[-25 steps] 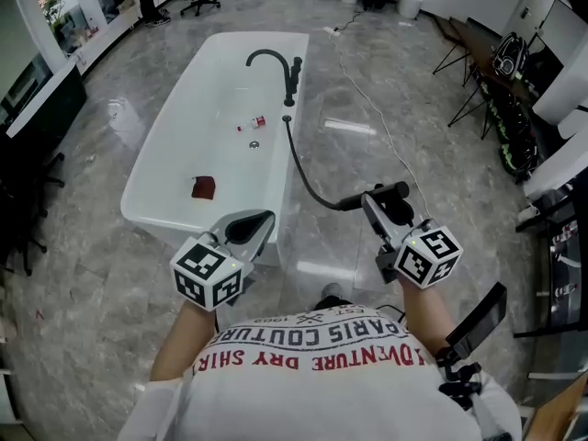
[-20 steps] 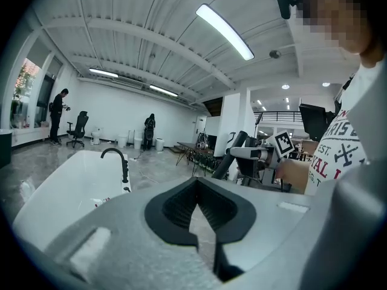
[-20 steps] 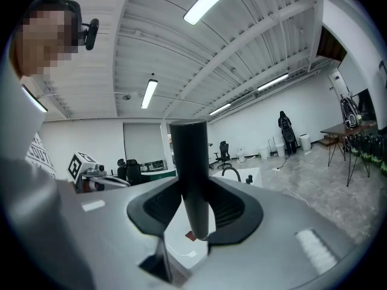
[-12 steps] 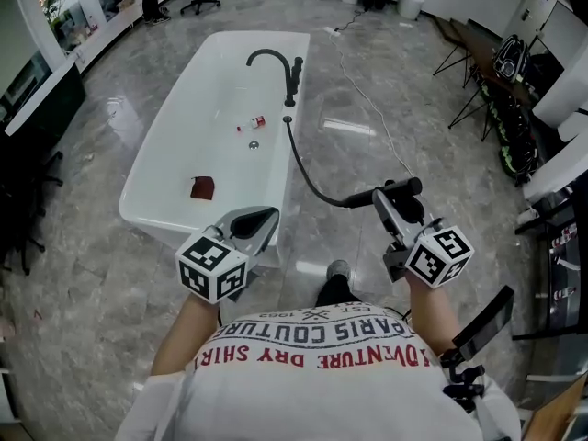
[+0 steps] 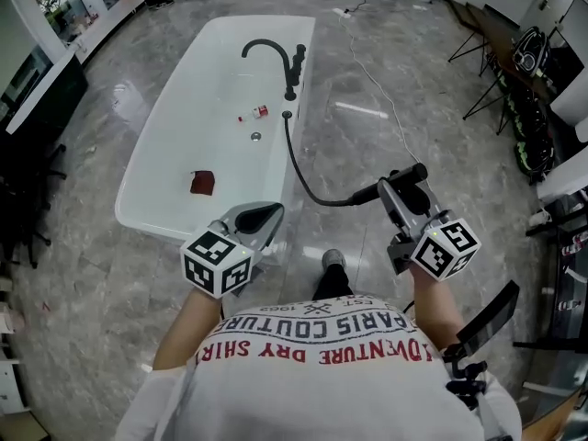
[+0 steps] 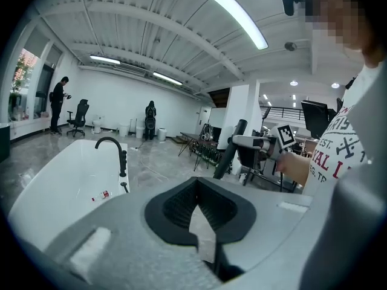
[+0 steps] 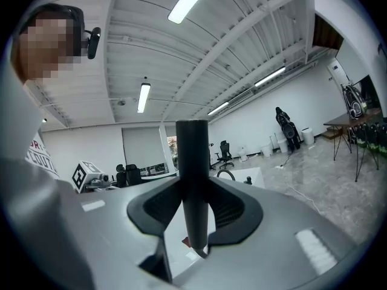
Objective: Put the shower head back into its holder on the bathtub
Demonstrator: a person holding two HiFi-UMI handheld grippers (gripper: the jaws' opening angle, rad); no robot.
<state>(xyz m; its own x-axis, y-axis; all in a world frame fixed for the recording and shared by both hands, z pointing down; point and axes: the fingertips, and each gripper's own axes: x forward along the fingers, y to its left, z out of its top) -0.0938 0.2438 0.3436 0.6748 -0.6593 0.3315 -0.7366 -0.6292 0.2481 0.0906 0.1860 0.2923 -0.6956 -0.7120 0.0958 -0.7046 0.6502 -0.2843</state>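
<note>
Clenched on the one shower head [image 7: 193, 180], your right gripper [image 7: 195, 222] presses its jaws against either side of the plain black cylinder, which stands upright between them. Your left gripper [image 6: 202, 222] has its jaws shut together with nothing in them. Only the head view shows the single black hose [image 5: 300, 180] curving from the rim of the white bathtub [image 5: 207, 108] to the shower head. The shower head is off to the tub's right, above the floor and well apart from the black faucet [image 5: 294, 67]. Two small things lie in the tub: a bottle [image 5: 258, 112] with red on it and a dark red item [image 5: 202, 182].
</note>
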